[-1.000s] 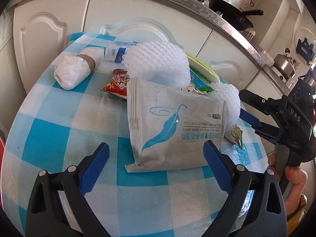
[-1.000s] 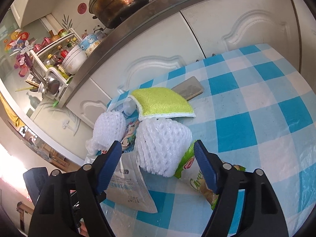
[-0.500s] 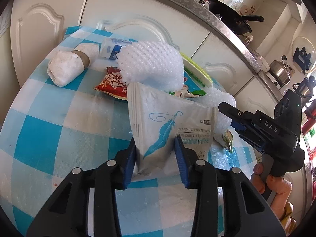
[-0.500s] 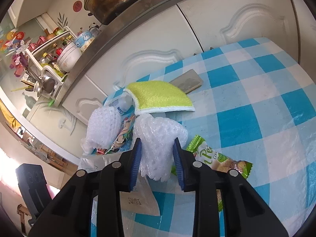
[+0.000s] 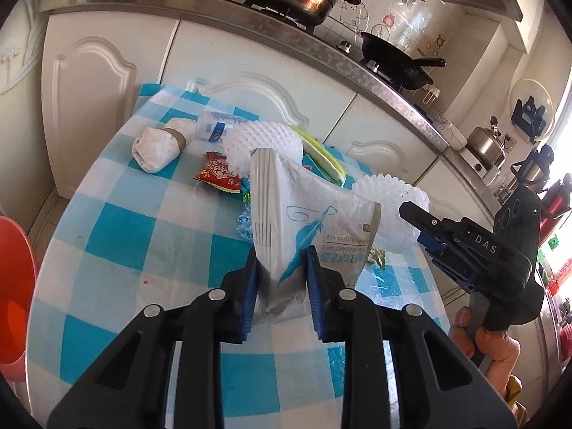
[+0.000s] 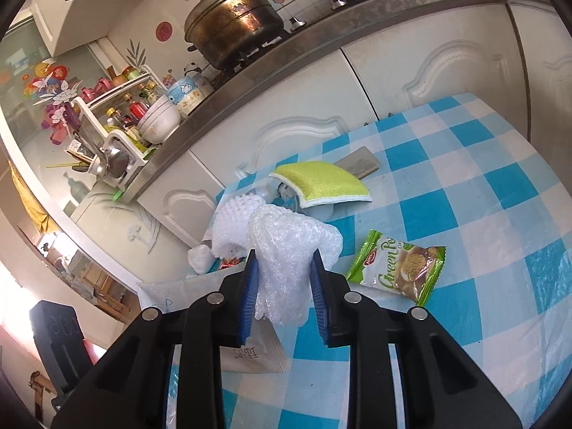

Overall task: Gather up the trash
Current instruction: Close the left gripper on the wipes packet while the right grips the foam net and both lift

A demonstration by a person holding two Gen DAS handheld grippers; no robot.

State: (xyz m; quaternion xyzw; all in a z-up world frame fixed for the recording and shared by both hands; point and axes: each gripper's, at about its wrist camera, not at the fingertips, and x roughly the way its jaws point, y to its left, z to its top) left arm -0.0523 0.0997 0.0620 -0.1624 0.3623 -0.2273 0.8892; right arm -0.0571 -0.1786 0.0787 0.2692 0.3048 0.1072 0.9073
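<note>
Your left gripper point(image 5: 280, 279) pinches the feather-print pouch point(image 5: 314, 221) at frame centre; your right gripper point(image 6: 282, 279) squeezes the foam net point(image 6: 286, 246), both gripped ready to bin.

Light: bright daylight; blown-out glare at right edge of left wrist view, lower-left edge of right wrist view.
Shadows: soft, short.
Distortion: strong fisheye; cabinets point(image 5: 107, 82) and counter edge point(image 6: 286, 53) bow; dark corner vignette.
Focus: sharp, no motion blur.
</note>
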